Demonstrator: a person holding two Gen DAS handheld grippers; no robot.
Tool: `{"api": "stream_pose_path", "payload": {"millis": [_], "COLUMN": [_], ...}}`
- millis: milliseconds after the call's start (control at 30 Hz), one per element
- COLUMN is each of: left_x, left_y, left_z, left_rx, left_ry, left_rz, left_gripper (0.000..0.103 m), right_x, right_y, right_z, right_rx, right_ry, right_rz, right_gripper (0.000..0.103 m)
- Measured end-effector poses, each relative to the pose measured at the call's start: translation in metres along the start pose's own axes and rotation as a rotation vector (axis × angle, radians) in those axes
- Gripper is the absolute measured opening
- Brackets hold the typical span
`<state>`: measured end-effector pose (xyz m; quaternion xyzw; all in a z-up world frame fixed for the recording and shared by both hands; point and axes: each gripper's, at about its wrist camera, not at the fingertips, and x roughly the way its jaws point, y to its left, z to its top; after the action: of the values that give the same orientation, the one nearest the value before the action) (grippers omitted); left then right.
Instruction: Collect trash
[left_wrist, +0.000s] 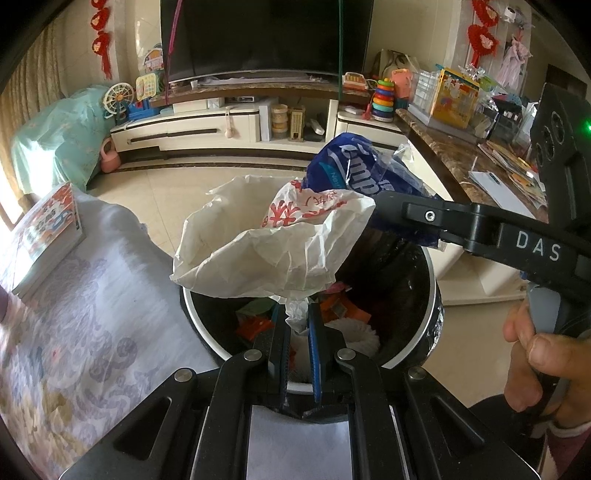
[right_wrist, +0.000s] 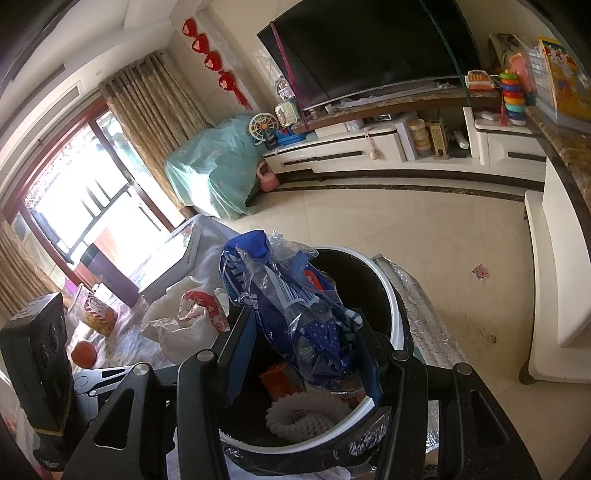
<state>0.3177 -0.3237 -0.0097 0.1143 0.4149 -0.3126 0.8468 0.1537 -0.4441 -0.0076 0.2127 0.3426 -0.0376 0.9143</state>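
**Two bags held over the bin**

The left gripper (left_wrist: 297, 325) is clamped narrow on the twisted neck of a white bag (left_wrist: 273, 247). From that pinch the bag rises and flares away from the camera, its long axis running up and to the left, its wide crumpled body hanging over the near-left rim of the bin (left_wrist: 430, 295). Red print shows on its upper right side.

The right gripper (right_wrist: 301, 332) stands about half wide with a blue bag (right_wrist: 295, 295) between its fingers; the pads press the bag on both sides. The bag's long axis runs from the fingers up and away, its top tilted left toward the table (right_wrist: 122, 325). In the left view the same bag (left_wrist: 351, 170) pokes up behind the white one, and the two touch where they overlap above the bin.

The bin sits just beside the table's edge, its white-banded rim round and open. Inside lie orange wrappers (left_wrist: 255, 325) and white foam netting (right_wrist: 306, 417); the black liner walls show bare on the far side.

To the right of the bin the tiled floor (right_wrist: 424, 243) lies open as far as the TV cabinet (right_wrist: 369, 151). On the left the cloth-covered table closes in, with a book (left_wrist: 48, 236) near its far edge. A hand (left_wrist: 539, 358) grips the right tool's handle.
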Motion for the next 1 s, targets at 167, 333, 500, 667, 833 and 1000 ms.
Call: {"api": "stream_pose_path", "payload": {"millis": [167, 333, 500, 667, 833, 1000], "left_x": [0.001, 0.005, 0.008, 0.012, 0.015, 0.012], "left_y": [-0.001, -0.001, 0.001, 0.003, 0.006, 0.004], "left_z": [0.001, 0.004, 0.008, 0.011, 0.015, 0.020], "left_rx": [-0.001, -0.005, -0.011, -0.019, -0.024, -0.037], "left_ry": [0.003, 0.011, 0.018, 0.024, 0.034, 0.017], "left_rz": [0.000, -0.002, -0.002, -0.002, 0.005, 0.020], "left_gripper": [0.007, 0.008, 0.008, 0.008, 0.008, 0.029], "right_x": [0.005, 0.010, 0.013, 0.014, 0.016, 0.019], "right_y": [0.001, 0.000, -0.002, -0.003, -0.004, -0.006], "right_z": [0.002, 0.003, 0.004, 0.004, 0.004, 0.006], "right_rx": [-0.002, 0.002, 0.004, 0.004, 0.009, 0.024], "right_ry": [0.010, 0.020, 0.027, 0.032, 0.040, 0.058], "right_rz": [0.000, -0.001, -0.003, -0.006, -0.008, -0.022], "right_gripper": [0.052, 0.052, 0.053, 0.054, 0.054, 0.061]}}
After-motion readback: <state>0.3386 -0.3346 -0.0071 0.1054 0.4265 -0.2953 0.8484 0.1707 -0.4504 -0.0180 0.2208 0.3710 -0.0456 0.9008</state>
